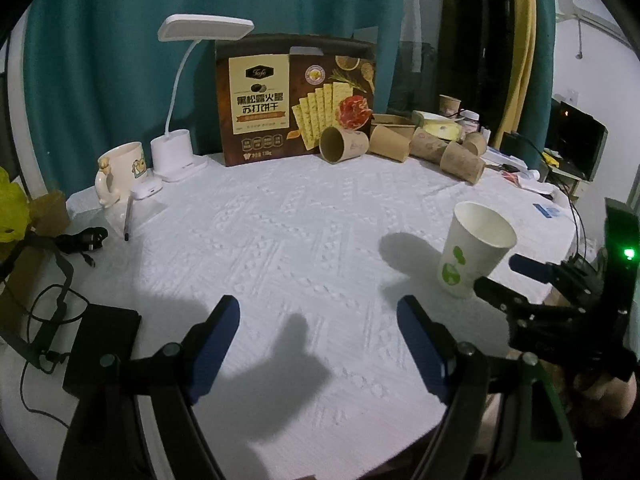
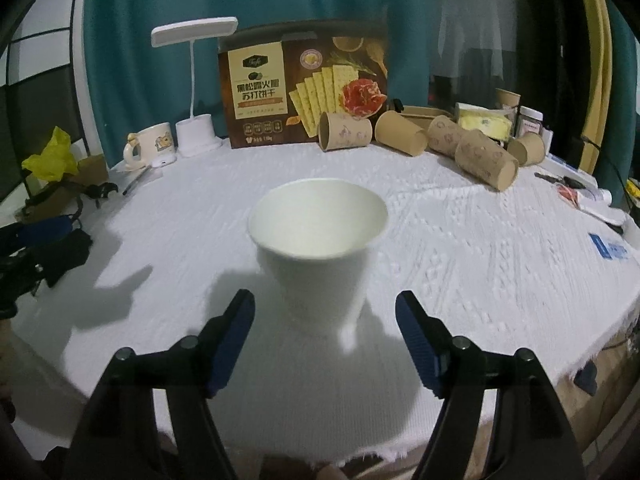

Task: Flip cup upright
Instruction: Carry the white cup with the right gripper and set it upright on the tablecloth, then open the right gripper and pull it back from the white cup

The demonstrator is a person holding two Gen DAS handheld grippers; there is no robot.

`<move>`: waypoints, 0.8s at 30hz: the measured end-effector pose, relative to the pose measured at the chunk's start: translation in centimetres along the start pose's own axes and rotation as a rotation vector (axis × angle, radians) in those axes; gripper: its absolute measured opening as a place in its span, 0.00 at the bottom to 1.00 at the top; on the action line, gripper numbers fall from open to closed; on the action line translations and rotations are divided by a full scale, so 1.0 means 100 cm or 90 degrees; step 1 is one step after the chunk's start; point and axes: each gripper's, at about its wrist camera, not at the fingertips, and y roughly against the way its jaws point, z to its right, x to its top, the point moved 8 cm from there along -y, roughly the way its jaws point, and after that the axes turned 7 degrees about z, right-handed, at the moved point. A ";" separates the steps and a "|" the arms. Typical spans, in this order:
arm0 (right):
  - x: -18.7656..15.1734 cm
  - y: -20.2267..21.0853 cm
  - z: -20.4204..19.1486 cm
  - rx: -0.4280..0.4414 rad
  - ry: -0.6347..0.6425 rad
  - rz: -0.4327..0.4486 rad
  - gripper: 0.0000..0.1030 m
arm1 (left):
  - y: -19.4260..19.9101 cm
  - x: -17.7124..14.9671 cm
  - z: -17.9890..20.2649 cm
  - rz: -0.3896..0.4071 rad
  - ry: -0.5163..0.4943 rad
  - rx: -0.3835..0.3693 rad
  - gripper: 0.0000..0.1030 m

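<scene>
Right gripper [image 2: 325, 340] jaws apart, pads not touching the white paper cup [image 2: 318, 252], which stands upright on the white tablecloth [image 2: 460, 264]. Left gripper [image 1: 318, 344] also open, w/ nothing inside. Risk: a fingertip catches the cup during withdrawal, and it tips over.
</scene>
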 end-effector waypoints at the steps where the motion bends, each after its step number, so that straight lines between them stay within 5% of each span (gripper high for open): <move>1: -0.002 0.005 0.002 -0.002 -0.005 0.000 0.68 | 0.001 -0.001 0.002 0.000 -0.002 0.000 0.79; 14: -0.008 0.078 0.034 -0.051 -0.066 0.016 0.68 | 0.018 -0.009 0.040 0.008 -0.053 -0.006 0.79; 24: 0.011 0.129 0.065 -0.088 -0.098 0.059 0.68 | 0.039 0.023 0.067 0.082 -0.070 -0.035 0.79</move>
